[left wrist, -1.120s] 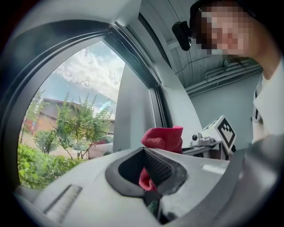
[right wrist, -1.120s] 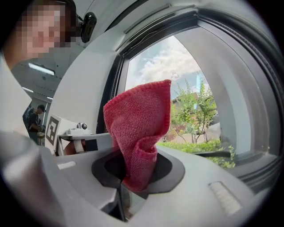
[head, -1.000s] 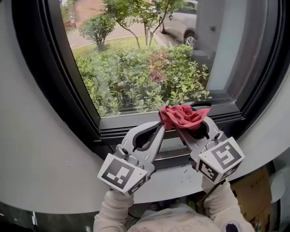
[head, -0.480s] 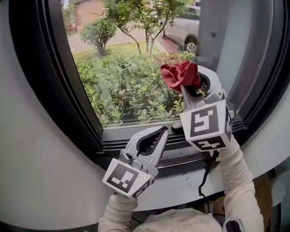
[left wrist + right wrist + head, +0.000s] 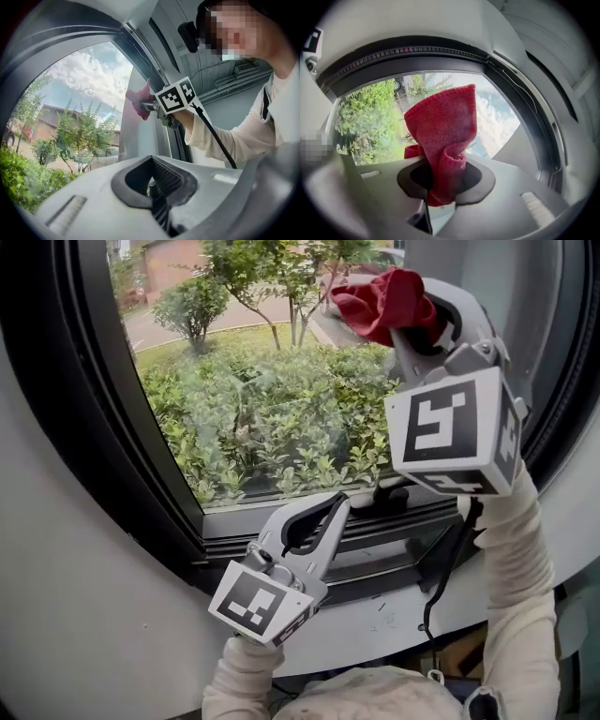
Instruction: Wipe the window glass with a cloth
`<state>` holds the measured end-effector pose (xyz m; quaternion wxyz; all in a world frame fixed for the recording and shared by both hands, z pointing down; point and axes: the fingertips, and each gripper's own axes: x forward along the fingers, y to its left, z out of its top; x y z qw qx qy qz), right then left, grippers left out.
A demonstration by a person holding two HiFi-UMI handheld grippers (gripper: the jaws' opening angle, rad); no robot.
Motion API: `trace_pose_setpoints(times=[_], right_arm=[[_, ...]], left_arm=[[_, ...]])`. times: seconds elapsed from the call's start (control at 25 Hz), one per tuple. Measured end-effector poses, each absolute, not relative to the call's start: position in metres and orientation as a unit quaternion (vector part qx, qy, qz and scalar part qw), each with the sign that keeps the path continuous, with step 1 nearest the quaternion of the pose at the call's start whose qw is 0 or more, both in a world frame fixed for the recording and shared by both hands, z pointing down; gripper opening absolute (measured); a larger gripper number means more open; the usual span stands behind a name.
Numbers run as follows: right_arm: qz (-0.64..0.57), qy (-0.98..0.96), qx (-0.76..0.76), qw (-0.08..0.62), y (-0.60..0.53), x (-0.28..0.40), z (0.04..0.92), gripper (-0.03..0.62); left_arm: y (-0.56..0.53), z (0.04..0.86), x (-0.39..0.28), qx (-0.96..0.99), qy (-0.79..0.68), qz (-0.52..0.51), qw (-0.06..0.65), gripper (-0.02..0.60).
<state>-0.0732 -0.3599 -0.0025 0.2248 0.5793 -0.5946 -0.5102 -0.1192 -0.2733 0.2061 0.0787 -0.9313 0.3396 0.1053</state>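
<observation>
head view looks down — all share window (image 5: 281, 409)

Bright daylight enters through the window glass (image 5: 272, 409) from 12 o'clock, leaving the frame (image 5: 103, 427) at 9 o'clock dark. Fisheye bending and black corners mark both gripper views.

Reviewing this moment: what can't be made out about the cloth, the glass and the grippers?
- Whether the red woven cloth touches the window glass: head view, the bunched cloth hides its own far side; left gripper view, too small.
- Fingertips of the right gripper: head view, the clamped cloth drapes over them.
- Smears on the glass: all views, too fine to see.
</observation>
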Motion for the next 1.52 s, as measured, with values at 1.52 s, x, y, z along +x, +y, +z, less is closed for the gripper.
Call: trace_pose_setpoints(times=[1.52], right_arm=[[-0.572,-0.586,0.527,0.227,-0.370,0.005,0.133,0.115]], left_arm=[[-0.281,0.220,-0.016,-0.929,0.356,0.071,0.069,0.000]])
